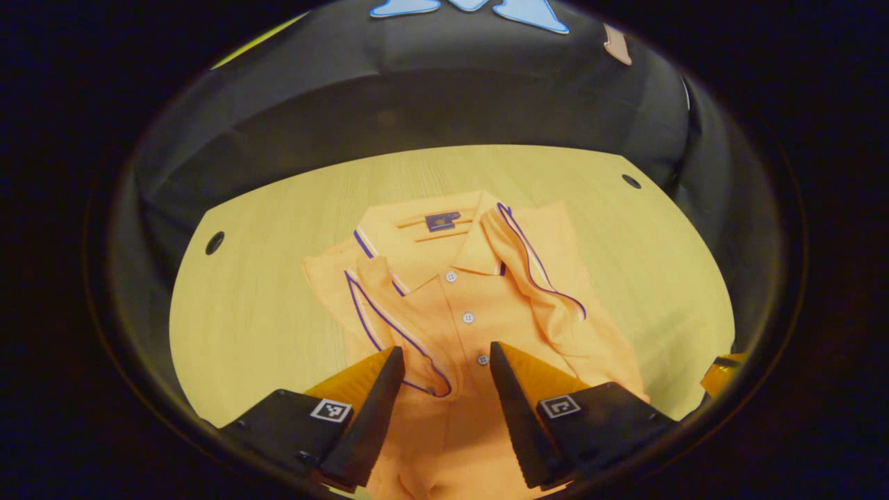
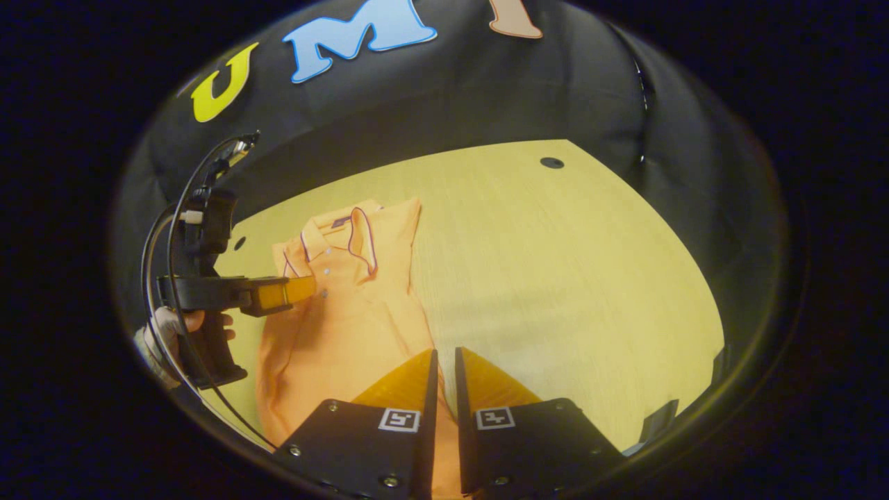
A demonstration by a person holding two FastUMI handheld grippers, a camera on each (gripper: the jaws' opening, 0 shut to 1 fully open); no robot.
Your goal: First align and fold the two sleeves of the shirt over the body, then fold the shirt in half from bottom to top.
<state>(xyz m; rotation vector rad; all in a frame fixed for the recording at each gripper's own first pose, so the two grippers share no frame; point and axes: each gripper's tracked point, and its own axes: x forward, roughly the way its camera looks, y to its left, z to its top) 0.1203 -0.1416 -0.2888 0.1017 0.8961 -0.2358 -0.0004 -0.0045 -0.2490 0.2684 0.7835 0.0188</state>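
Left gripper [image 1: 444, 357]: nearest in the left gripper view, fingers spread wide, hovering over the button placket of the shirt and gripping nothing. Orange polo shirt [image 1: 472, 305]: flat on the wooden table [image 1: 264, 278], collar at the far end, both purple-trimmed sleeves folded in over the body. Right gripper [image 2: 444, 357]: fingers nearly pressed together, a thin gap between them, low over the shirt's near right edge; whether cloth is pinched cannot be told. A hand [image 2: 184, 323] holds the left gripper at the far left of the right gripper view.
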